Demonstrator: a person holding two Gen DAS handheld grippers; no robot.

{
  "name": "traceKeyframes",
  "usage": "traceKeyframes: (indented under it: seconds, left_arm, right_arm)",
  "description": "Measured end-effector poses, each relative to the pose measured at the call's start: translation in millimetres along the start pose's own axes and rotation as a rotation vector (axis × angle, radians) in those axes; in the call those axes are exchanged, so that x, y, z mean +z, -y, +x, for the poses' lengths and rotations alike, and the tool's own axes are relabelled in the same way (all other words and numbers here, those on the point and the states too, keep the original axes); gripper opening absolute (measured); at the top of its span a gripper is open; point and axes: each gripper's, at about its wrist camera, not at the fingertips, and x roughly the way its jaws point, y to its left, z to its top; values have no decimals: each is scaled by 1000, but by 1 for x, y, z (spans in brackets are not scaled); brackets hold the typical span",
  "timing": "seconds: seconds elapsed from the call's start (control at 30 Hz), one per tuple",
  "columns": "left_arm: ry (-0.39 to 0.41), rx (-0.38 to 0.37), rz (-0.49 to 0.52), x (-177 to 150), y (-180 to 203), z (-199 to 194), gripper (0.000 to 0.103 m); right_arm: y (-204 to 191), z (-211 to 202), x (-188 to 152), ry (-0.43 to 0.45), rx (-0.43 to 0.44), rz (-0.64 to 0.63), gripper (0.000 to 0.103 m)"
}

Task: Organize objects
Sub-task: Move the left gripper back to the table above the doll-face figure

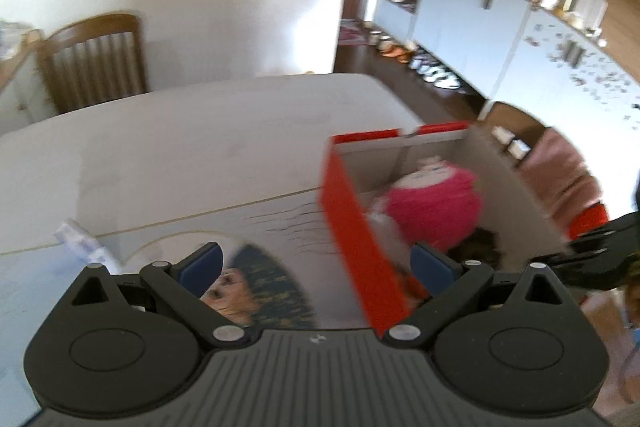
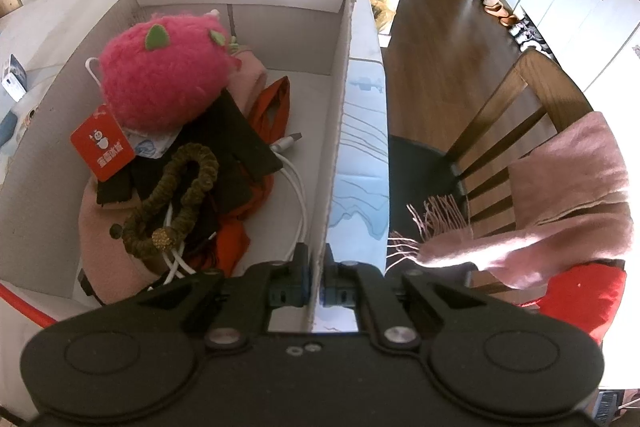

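A cardboard box (image 2: 280, 39) with red outer sides (image 1: 352, 227) stands on the white table (image 1: 180, 131). In it lie a pink plush toy (image 2: 164, 87) with a red tag (image 2: 102, 147), an olive bead bracelet (image 2: 176, 195), a white cable (image 2: 298, 195), orange cloth (image 2: 276, 107) and a black item (image 2: 236, 135). My right gripper (image 2: 318, 279) is shut on the box's right wall, one pad on each side. Just left of the box and above the table, my left gripper (image 1: 316, 265) hangs open and holds nothing. The plush (image 1: 436, 203) also shows in the blurred left wrist view.
A wooden chair (image 2: 520, 115) to the right of the table carries a pink fringed scarf (image 2: 560, 211) and something red (image 2: 584, 295). Another chair (image 1: 96, 59) stands at the far side. A small white carton (image 2: 12, 75) lies left of the box. White cabinets (image 1: 472, 11) line the room.
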Motion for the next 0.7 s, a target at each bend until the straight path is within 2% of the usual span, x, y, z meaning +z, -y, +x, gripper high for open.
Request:
traceKeyframes:
  seconds: [0.07, 0.27, 0.7]
  left_arm:
    - [-12, 34, -6, -7, -10, 6, 101]
    - [-32, 49, -2, -28, -30, 27, 101]
    - [-127, 100, 42, -48, -44, 87, 100]
  right_arm:
    - [-1, 0, 0, -3, 1, 2, 4]
    - [-2, 0, 0, -9, -3, 2, 4]
    - [0, -5, -4, -12, 1, 23, 4]
